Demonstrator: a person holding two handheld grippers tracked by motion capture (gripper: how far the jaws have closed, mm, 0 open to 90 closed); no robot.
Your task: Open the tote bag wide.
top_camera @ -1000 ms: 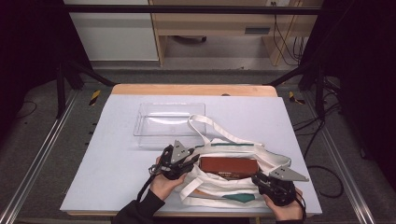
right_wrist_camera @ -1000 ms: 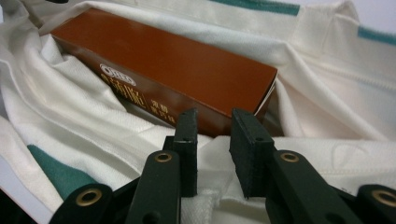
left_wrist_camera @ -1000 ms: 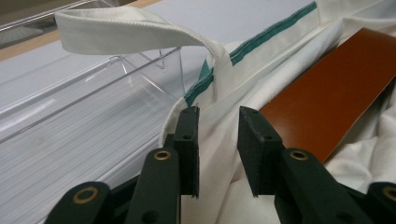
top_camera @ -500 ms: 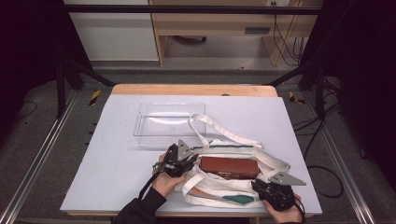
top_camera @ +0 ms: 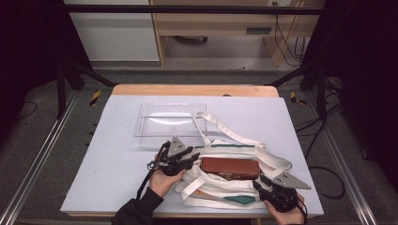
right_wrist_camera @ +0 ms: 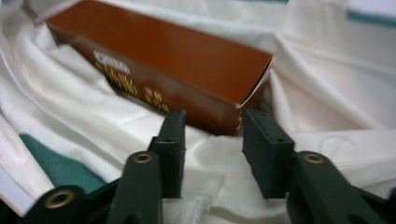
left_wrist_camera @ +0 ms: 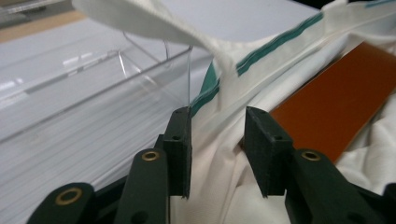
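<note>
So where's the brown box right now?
In the high view the brown box lies on the white cloth bag near the table's front edge, between the left gripper and right gripper.

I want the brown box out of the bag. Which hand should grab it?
Probably the right gripper: its open jaws face the brown box's near corner. The left gripper straddles the white tote bag's cloth.

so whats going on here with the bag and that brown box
A person works at the table with a gripper in each hand. A brown box lies in the mouth of a white tote bag, whose straps trail toward a clear plastic tray. The left gripper sits at the bag's green-trimmed edge, the right gripper faces the box's near end. Both have just been opening: cloth lies between the left jaws unpinched, and the right jaws grip nothing.
</note>
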